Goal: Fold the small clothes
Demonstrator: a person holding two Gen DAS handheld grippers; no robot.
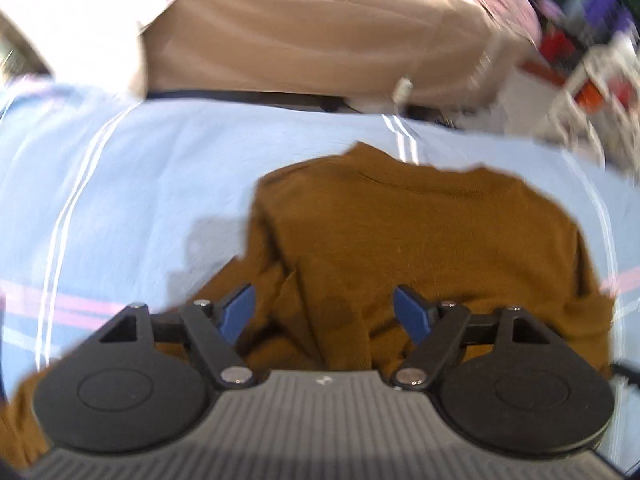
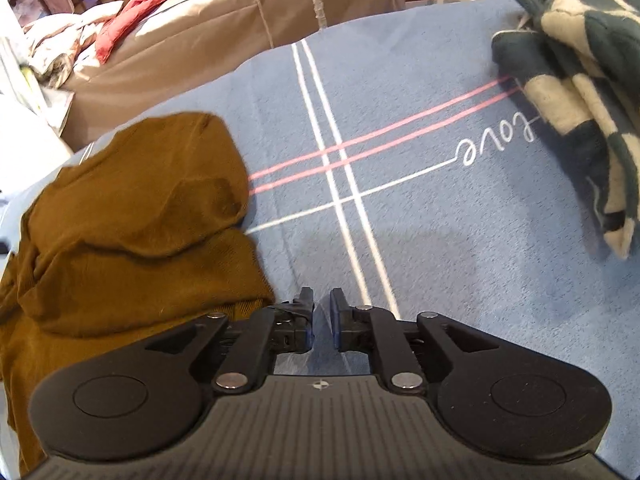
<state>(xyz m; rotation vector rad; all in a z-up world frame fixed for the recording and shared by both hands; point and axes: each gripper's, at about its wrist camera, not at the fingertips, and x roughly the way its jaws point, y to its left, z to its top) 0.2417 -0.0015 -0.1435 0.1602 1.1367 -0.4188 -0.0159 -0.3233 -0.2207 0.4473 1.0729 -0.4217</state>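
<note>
**Brown sweater lies bunched on blue bedspread as two grippers hang over it**

A blue bedspread [image 2: 420, 240], crossed by white and pink stripes and bearing a scripted word in white, covers the work surface. Beyond its far edge stands a tan-covered bed [image 2: 240, 12] with a red garment [image 2: 132, 12] thrown across it (the left wrist view is smeared with blur, so that background reads poorly there). A brown sweater [image 1: 420, 240] lies on the bedspread toward its left side, partly folded over itself into a soft mound, with loose folds trailing toward the near edge. A checked teal-and-cream garment [image 2: 580, 92] sits crumpled at the far right, well apart from the sweater. The left gripper [image 1: 324, 314] hangs directly above the sweater, its blue-padded jaws spread wide with fabric below them but nothing pinched. The right gripper [image 2: 320, 316] hangs just beside the sweater's right edge over bare bedspread, its jaws drawn almost together with only a narrow slit between them, grasping nothing.
</note>
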